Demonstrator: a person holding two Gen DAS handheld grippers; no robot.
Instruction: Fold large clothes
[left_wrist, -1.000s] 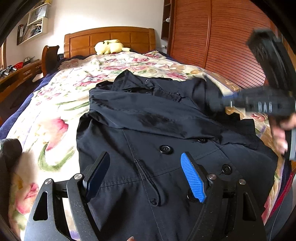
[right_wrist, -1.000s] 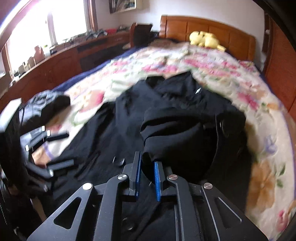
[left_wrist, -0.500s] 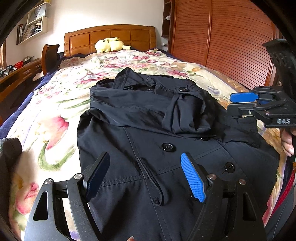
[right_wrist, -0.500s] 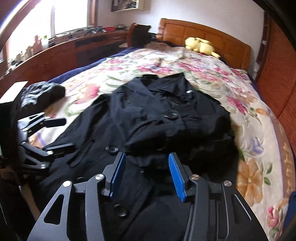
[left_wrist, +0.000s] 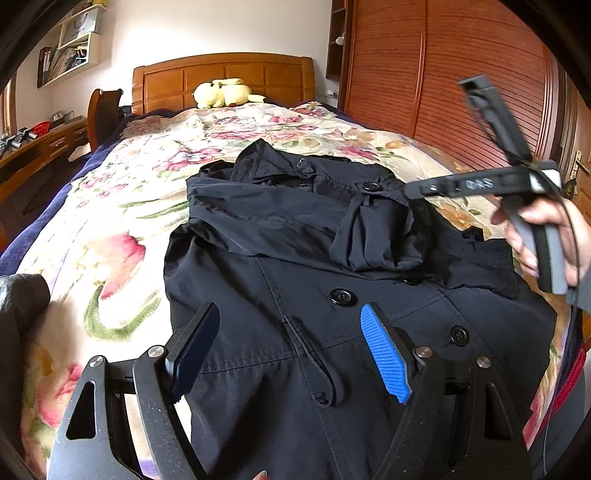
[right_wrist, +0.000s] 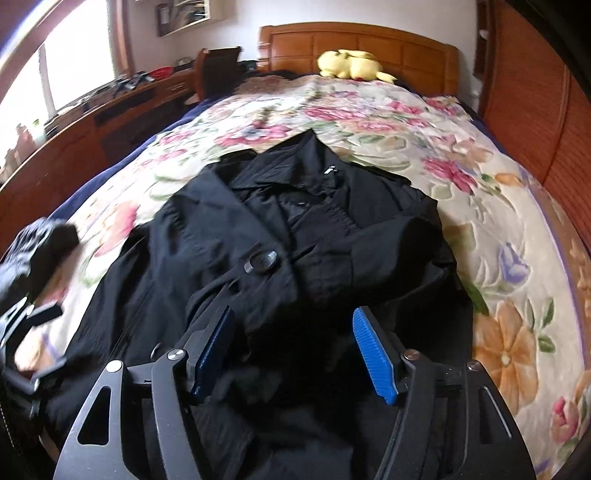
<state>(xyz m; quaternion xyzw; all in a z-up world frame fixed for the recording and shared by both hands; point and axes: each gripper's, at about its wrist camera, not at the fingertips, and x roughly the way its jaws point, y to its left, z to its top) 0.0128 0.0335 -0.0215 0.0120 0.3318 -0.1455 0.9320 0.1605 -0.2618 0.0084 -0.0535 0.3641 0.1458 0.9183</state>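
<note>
A black buttoned coat (left_wrist: 295, 280) (right_wrist: 280, 240) lies face up on the flowered bed cover, collar toward the headboard. Both sleeves are folded across its chest, and the right one ends in a bunched cuff (left_wrist: 376, 236). My left gripper (left_wrist: 291, 350) hovers open over the coat's lower front with nothing between its fingers. My right gripper (right_wrist: 293, 350) hangs above the coat's right side, its jaws opening and free of the cloth. In the left wrist view the right gripper (left_wrist: 410, 190) shows at the far right, held by a hand (left_wrist: 543, 236).
The flowered cover (left_wrist: 122, 229) spreads around the coat. A yellow plush toy (left_wrist: 225, 92) rests at the wooden headboard (left_wrist: 221, 77). A wooden wardrobe (left_wrist: 443, 74) lines the right side, and a desk (right_wrist: 110, 107) with a chair (right_wrist: 218, 70) stands left. A dark garment (right_wrist: 40, 251) lies at the bed's left edge.
My right gripper was shut on the sleeve cuff, laid it across the coat's chest, let go and drew back to the right. The left gripper kept still.
</note>
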